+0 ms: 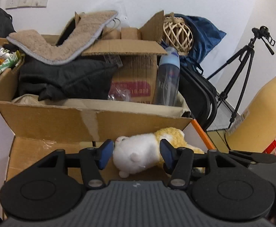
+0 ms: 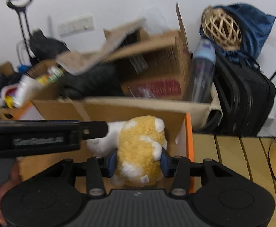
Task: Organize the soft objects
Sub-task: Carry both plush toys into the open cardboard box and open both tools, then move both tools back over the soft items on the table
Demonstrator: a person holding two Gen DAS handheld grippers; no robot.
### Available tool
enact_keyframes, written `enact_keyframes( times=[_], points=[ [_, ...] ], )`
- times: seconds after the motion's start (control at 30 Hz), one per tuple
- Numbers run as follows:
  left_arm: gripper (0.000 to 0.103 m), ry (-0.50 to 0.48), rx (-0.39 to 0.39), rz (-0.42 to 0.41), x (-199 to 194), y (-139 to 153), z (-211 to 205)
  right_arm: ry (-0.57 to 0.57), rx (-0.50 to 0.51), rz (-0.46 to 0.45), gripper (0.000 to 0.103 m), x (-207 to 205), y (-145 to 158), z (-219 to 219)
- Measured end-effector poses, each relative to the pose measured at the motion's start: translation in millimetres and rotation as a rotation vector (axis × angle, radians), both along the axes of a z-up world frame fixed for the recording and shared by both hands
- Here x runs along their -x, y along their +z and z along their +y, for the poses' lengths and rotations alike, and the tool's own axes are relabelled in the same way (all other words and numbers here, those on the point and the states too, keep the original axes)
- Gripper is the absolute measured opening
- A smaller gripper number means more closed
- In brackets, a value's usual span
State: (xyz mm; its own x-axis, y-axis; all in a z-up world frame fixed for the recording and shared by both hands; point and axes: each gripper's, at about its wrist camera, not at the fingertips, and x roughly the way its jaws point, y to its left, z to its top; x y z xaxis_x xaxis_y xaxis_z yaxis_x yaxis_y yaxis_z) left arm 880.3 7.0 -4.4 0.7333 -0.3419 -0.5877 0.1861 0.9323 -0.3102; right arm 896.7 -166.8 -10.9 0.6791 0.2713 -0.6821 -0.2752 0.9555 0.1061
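Note:
A plush toy [image 1: 138,149] with a white head and a yellow curly body [image 2: 139,138] hangs between both grippers, over an open cardboard box [image 1: 43,151] with orange edges. My left gripper [image 1: 136,154] is shut on the white head, its blue pads pressing both sides. On the yellow body, my right gripper [image 2: 138,160] is shut, the fur bulging around its pads. In the right wrist view the left gripper [image 2: 98,130] comes in from the left and meets the white head. A hand shows at that view's lower left.
Behind the box stand more cartons [image 1: 136,75] with a beige fleece mat [image 1: 62,43], dark clothing [image 1: 66,79] and a water bottle [image 1: 168,75]. A wicker ball [image 1: 177,33], blue bag, black suitcase [image 2: 245,98], tripod [image 1: 247,71] and big yellow bottle [image 1: 258,113] lie to the right.

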Motion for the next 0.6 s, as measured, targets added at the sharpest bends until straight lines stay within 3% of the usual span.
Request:
enact_keyframes(
  times=[0.13, 0.23, 0.43, 0.6],
  points=[
    [0.057, -0.006, -0.026, -0.05, 16.6, 25.0, 0.3, -0.022, 0.094, 0.008, 0.055, 0.9, 0.8, 10.2],
    [0.058, 0.018, -0.058, -0.086, 40.2, 61.1, 11.4, -0.043, 0.118, -0.009, 0.059, 14.7, 16.4, 10.6],
    [0.068, 0.061, -0.159, -0.202, 121.4, 146.3, 40.0, -0.059, 0.08, -0.127, 0.065, 78.6, 102.1, -10.2],
    [0.073, 0.136, -0.205, -0.24, 204.6, 183.7, 60.4, -0.049, 0.098, -0.248, 0.076, 159.0, 168.9, -24.1]
  ],
)
